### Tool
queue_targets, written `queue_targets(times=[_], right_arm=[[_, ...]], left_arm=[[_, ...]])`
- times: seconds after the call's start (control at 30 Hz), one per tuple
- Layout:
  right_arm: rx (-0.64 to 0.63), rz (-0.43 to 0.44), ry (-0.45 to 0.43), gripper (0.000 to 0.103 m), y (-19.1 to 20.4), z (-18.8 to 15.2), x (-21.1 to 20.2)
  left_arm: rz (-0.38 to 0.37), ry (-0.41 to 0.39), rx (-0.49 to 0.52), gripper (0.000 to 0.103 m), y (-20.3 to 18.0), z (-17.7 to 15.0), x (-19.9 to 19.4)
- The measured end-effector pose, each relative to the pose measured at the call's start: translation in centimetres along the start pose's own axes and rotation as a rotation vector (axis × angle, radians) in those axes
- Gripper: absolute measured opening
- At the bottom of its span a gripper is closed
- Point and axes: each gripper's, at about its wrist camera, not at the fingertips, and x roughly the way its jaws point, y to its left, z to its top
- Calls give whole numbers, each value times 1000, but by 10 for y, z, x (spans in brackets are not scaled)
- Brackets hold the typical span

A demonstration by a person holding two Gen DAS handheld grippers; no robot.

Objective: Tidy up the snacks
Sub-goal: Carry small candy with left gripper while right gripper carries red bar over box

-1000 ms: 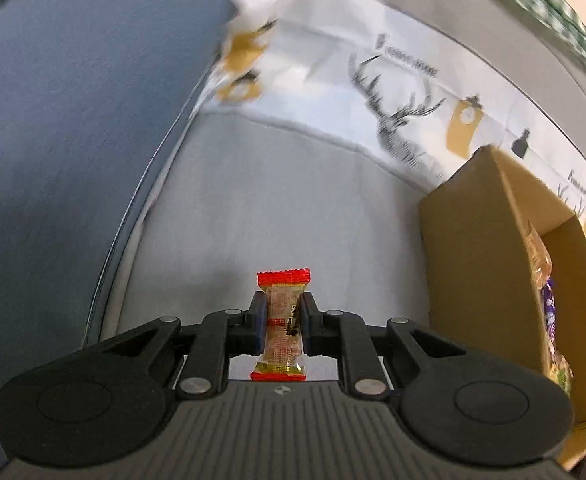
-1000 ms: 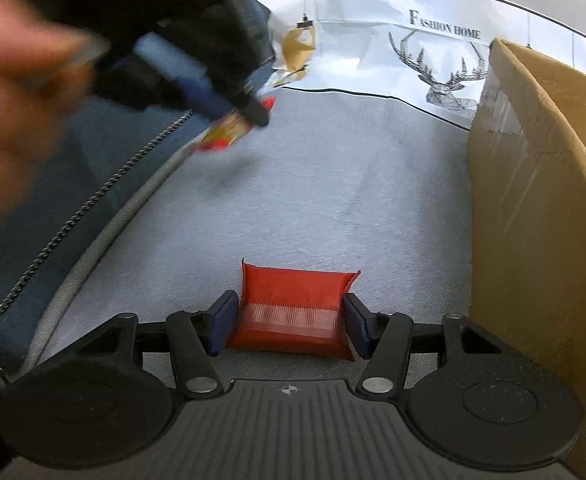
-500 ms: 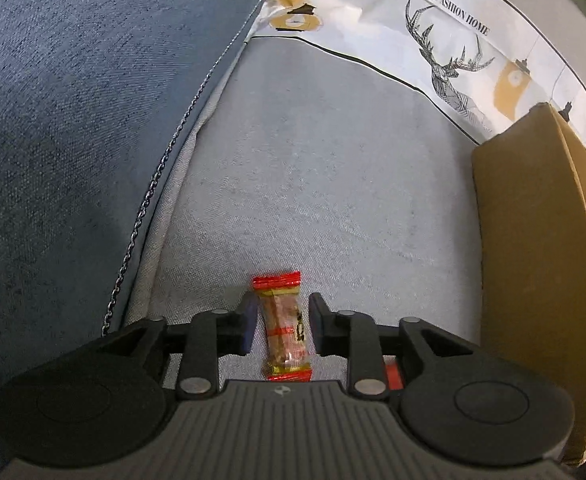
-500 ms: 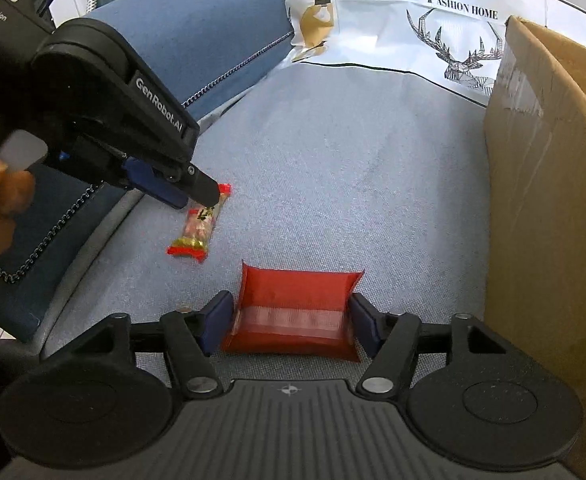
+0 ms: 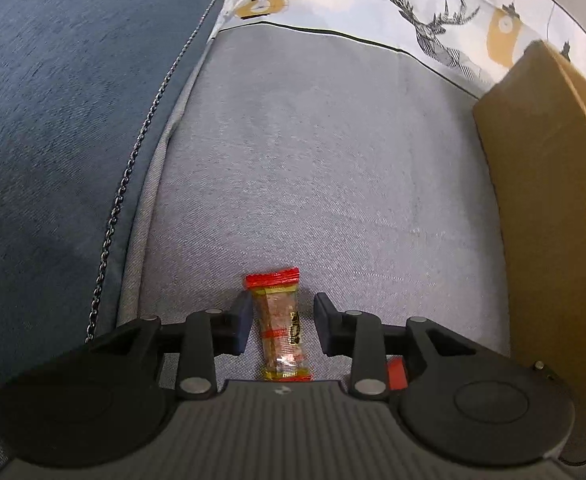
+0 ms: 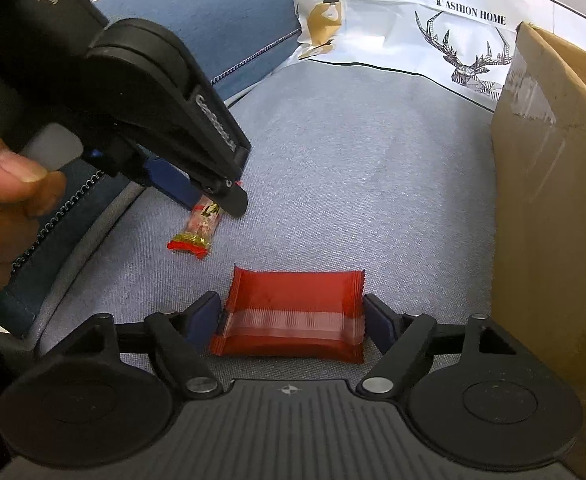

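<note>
Both sets of fingers have just been opening, each letting go of a snack on the grey sofa seat (image 5: 325, 168). The left gripper (image 5: 280, 326) now stands narrowly parted, and the small candy bar (image 5: 279, 330) lies between its fingers with a gap on either side, no longer pinched as it was a second ago. The right gripper (image 6: 291, 320) is spread wide; the red packet (image 6: 293, 314) rests flat between its fingers, which sit just beside the packet's ends without pressing. Both snacks appear set down side by side, so this sorting step looks finished. The cardboard box (image 6: 553, 200) stands to the right of the fingers; its inside is hidden now.
</note>
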Motion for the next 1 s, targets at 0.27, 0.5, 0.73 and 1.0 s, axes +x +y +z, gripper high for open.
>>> queue_targets(times=[0.27, 0.5, 0.73, 1.0], right_arm=[[-12, -8, 0, 80, 2, -1, 0], [-20, -22, -11, 69, 3, 0, -1], [-13, -31, -87, 56, -3, -1, -15], [-54, -64, -310, 56, 9, -9, -85]], left_arm=[[3, -1, 13, 37, 0, 0, 1], [30, -3, 56, 29, -7, -1, 3], [33, -72, 80, 18, -7, -7, -9], [-26, -301, 29, 17, -6, -21, -64]])
